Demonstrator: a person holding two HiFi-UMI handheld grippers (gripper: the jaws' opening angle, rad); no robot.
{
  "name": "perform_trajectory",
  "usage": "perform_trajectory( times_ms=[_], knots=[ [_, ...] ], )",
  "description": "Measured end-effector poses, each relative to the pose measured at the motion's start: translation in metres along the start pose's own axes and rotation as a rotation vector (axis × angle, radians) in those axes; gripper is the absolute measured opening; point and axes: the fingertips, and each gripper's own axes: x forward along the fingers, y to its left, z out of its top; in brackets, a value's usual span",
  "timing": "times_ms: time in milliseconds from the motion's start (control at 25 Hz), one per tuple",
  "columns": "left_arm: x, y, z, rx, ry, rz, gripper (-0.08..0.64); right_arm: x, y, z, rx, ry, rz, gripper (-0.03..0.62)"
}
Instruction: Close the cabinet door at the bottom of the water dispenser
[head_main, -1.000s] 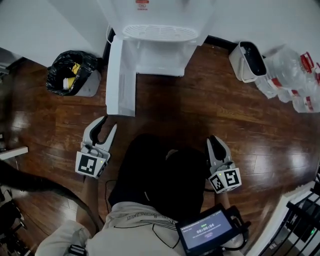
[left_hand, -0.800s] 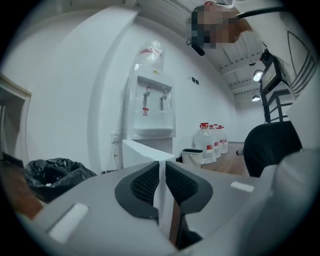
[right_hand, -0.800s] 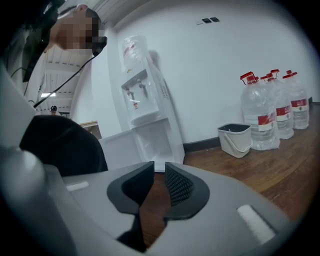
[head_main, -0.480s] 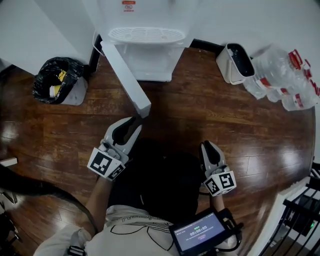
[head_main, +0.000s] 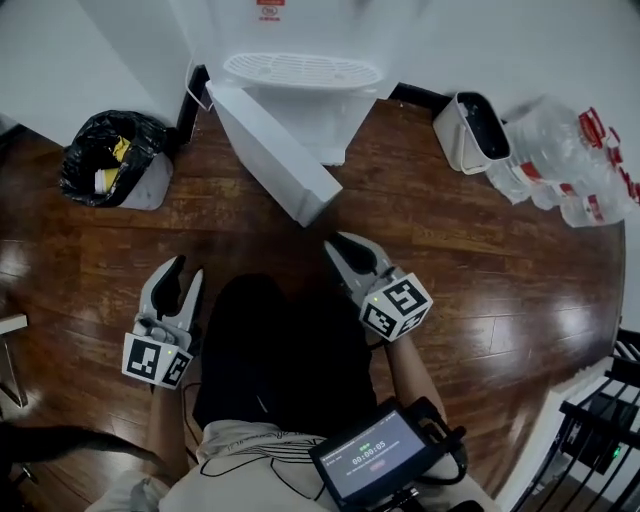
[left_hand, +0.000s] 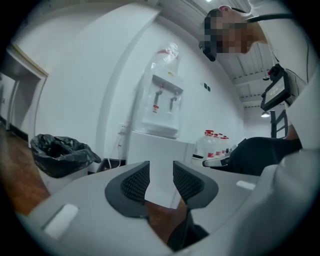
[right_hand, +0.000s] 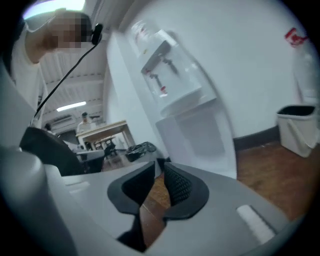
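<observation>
The water dispenser (head_main: 300, 70) stands against the white wall; the cabinet door (head_main: 268, 150) at its foot is not shut. It hangs from the side nearer the black-bagged bin (head_main: 105, 160) and slants out across the front of the cabinet, with its free edge out over the wooden floor (head_main: 480, 260); the opening behind it shows only as a wedge.

The right gripper (head_main: 340, 248) is held low in front of the person's lap, its tips pointing up at the door's free edge, near it but not touching. Its jaws are closing and only a narrow slit is left between the ribbed pads; nothing is caught there, only floor shows through the gap.

The left gripper (head_main: 186, 272) sits well apart from the door, out to the side above the floor and pointing toward the wall. Its jaws are spreading wide, released and empty; through its own view the white door front shows far beyond the gap, untouched.

A small white bin (head_main: 478, 125) stands by the wall on the other side of the dispenser, with a cluster of clear water bottles (head_main: 575, 160) just beside it; a small screen (head_main: 375, 460) hangs at the person's chest.
</observation>
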Motion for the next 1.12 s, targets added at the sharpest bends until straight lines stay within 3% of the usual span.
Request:
perform_trajectory(
  times_ms=[120, 240, 320, 440, 560, 720, 920, 1120],
  knots=[
    [-0.019, 0.01, 0.003, -0.003, -0.009, 0.031, 0.152, 0.038, 0.013, 0.006, -0.058, 0.03, 0.076, 0.146],
    [-0.023, 0.013, -0.003, -0.013, -0.008, 0.046, 0.149, 0.058, 0.013, 0.009, -0.11, 0.035, 0.078, 0.13],
    [-0.024, 0.011, -0.007, -0.016, -0.003, 0.047, 0.149, 0.062, 0.001, 0.014, -0.114, 0.003, 0.006, 0.13],
    [-0.025, 0.005, -0.012, 0.001, 0.013, 0.022, 0.149, 0.058, -0.039, 0.026, -0.095, -0.054, -0.189, 0.127],
    [-0.024, 0.006, -0.012, 0.005, 0.015, 0.021, 0.149, 0.061, -0.084, 0.042, -0.141, -0.077, -0.37, 0.029],
    [-0.028, 0.009, -0.009, 0.013, 0.029, 0.049, 0.138, 0.075, -0.122, 0.066, -0.137, -0.085, -0.42, 0.003],
    [-0.043, 0.005, -0.012, 0.021, 0.062, 0.081, 0.121, 0.092, -0.17, 0.091, -0.029, -0.099, -0.504, 0.003],
    [-0.055, 0.007, -0.013, 0.033, 0.079, 0.119, 0.098, 0.104, -0.189, 0.1, -0.034, -0.076, -0.505, 0.001]
  ],
)
